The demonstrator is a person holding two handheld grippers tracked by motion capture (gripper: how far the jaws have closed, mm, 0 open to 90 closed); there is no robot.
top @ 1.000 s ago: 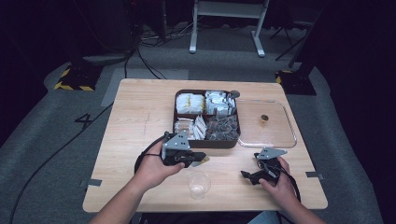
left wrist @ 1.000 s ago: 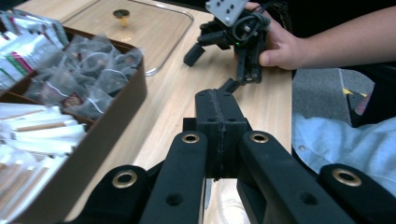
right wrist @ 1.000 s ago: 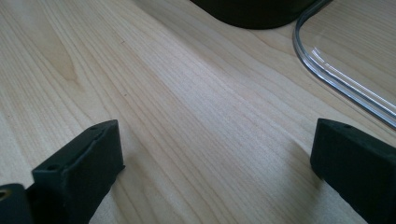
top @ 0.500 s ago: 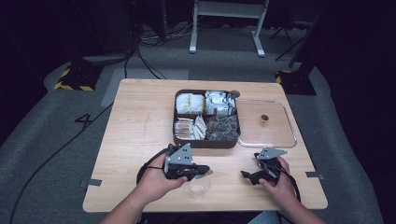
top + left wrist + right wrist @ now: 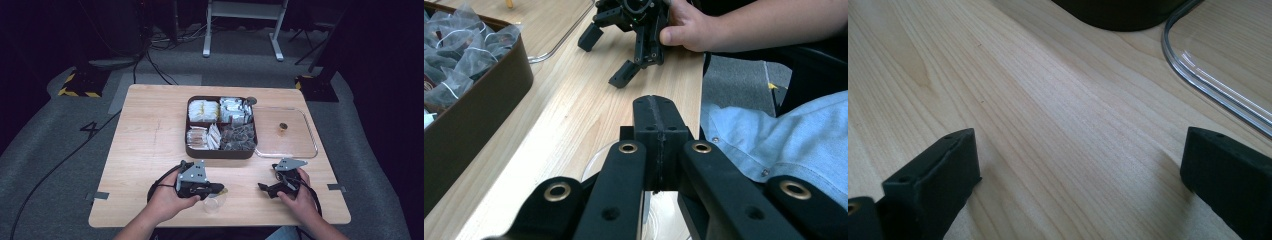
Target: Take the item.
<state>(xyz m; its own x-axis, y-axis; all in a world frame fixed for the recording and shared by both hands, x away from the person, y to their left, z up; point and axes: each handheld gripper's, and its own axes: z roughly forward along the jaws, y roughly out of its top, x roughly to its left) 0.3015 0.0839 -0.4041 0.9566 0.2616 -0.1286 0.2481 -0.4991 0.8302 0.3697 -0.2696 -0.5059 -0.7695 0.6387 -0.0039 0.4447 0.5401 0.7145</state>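
A small clear plastic cup [image 5: 213,204] stands near the table's [image 5: 145,140] front edge, just under the left gripper [image 5: 214,189], whose jaws are seen pressed together with nothing visible between them. The cup is judged light, thin-walled and easily crushed or tipped; its rim is best taken gently. The right gripper [image 5: 264,187] rests wide open and empty. Since the earlier frame, the left gripper has been shifted nearer the cup.

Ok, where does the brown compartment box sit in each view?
High view: brown box at the table's centre, beyond both hands.
Left gripper view: along the left edge, sachets inside.
Right gripper view: a dark rounded corner at the top.
Shared landmark: the clear tray lying beside it.
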